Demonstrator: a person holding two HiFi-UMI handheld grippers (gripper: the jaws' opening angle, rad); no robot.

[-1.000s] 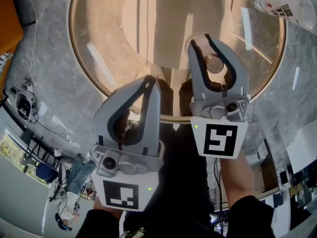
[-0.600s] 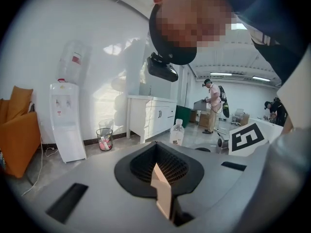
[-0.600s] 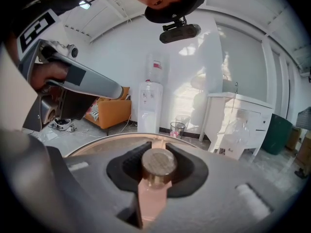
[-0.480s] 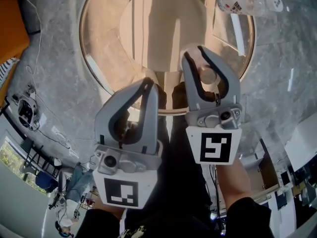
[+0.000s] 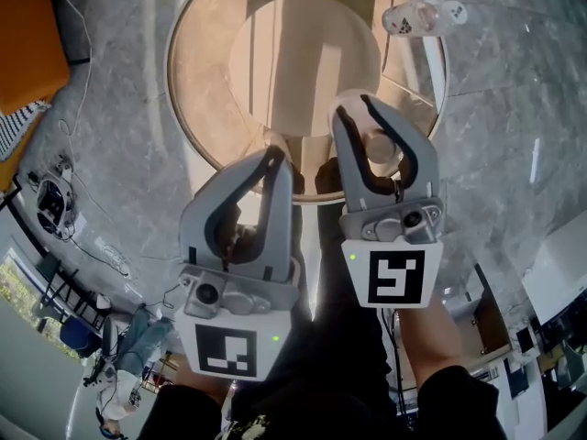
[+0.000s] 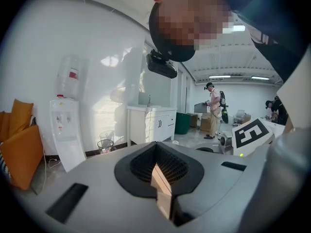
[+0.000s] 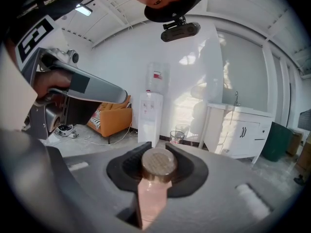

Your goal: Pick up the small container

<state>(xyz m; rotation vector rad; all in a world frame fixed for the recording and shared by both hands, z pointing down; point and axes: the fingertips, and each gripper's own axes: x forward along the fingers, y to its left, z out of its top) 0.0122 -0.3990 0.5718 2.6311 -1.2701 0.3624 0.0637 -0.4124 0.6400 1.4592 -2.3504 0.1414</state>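
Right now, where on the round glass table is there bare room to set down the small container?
The glass tabletop is bare across its left half and middle. Crowded only at its far right edge, where the plastic bottle lies. The right claw holds the small container.

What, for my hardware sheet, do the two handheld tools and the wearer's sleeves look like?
The left tool and right tool match: grey moulded shells with curved, tapering jaws lined in black ribbed padding. Each carries a round camera lens, a small green light and a white cube printed with black square markers. Both sleeves are dark.
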